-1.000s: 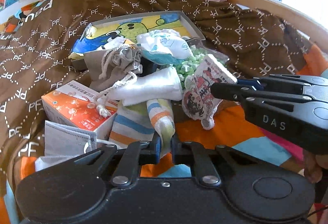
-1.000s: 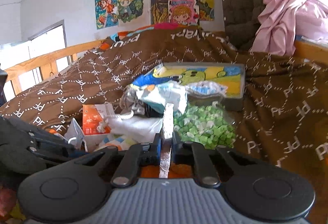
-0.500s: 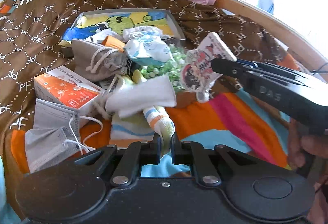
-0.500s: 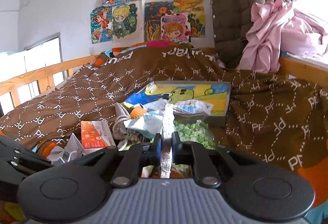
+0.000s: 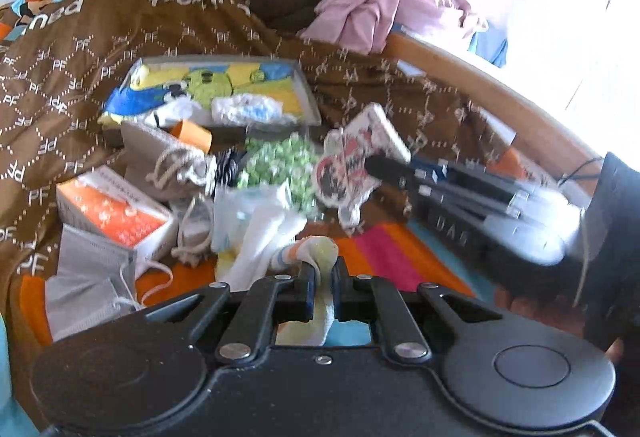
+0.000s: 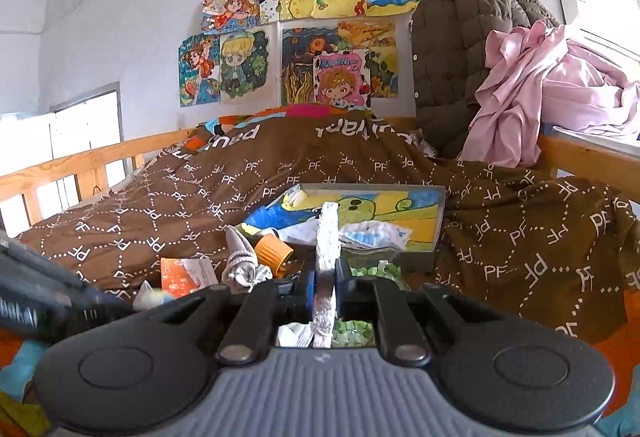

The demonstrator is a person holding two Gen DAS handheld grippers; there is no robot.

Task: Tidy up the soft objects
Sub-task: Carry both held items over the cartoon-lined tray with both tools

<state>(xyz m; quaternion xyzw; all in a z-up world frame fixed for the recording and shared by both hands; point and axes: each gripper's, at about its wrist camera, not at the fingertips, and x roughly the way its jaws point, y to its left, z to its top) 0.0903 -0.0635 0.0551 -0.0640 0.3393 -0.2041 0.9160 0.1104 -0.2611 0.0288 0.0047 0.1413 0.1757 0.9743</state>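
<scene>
Where pile [image 5: 256, 189] ends, striped sheet [image 5: 384, 257], rail [image 5: 480, 89]

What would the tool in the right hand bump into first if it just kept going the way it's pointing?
Probably the shallow tray with the cartoon lining, straight ahead on the brown blanket. The right tool, shut on a thin foil packet, points slightly down; depth is hard to judge.

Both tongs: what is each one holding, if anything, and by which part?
The left tongs are shut on the striped sock at its yellowish end. The right tongs are shut on the cartoon-printed packet, pinching one edge.
</scene>
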